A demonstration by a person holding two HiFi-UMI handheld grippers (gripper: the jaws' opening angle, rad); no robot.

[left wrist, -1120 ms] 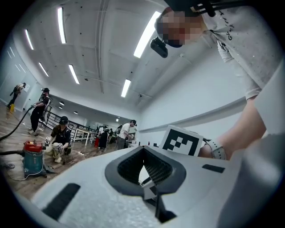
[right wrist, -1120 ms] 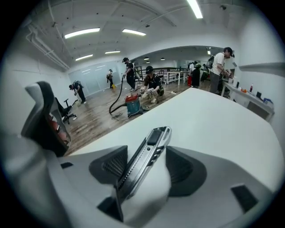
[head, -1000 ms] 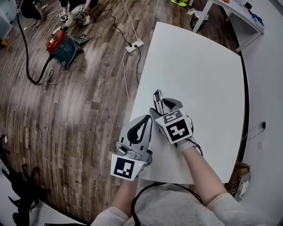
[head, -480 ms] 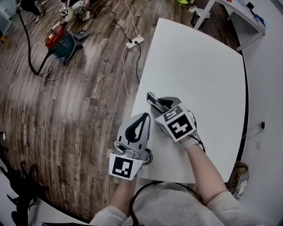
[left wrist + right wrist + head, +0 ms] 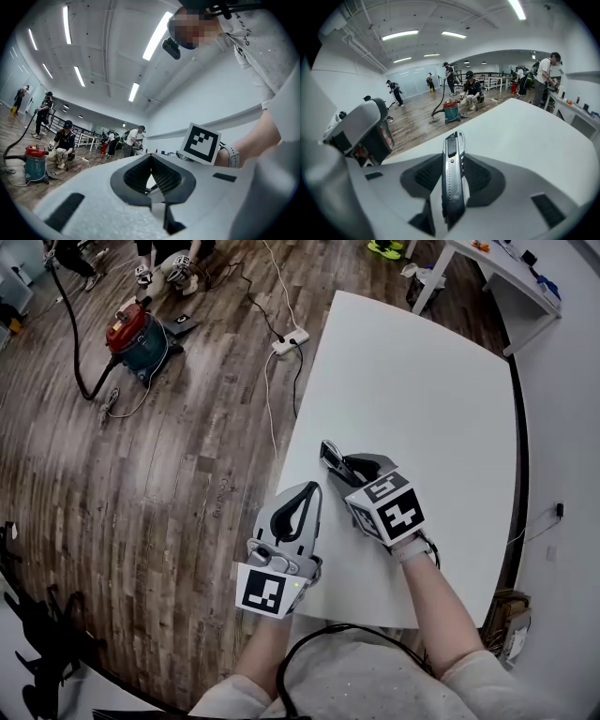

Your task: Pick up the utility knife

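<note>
The utility knife, silver with a black slider, sits lengthwise between the pads of my right gripper, which is shut on it. In the head view the knife pokes out ahead of the right gripper over the near left part of the white table. My left gripper hovers at the table's left edge just left of the right one, its jaws shut with nothing between them. In the left gripper view the left gripper has its black pads together.
A red and green vacuum cleaner with its hose stands on the wooden floor at the left. A white power strip and cables lie by the table's far left corner. A second white table stands at the top right. Several people sit and stand at the back.
The right gripper's jaws closed onto the knife and lifted it slightly; its tip swung from pointing up the picture to pointing up-left. The left gripper stayed where it was.
</note>
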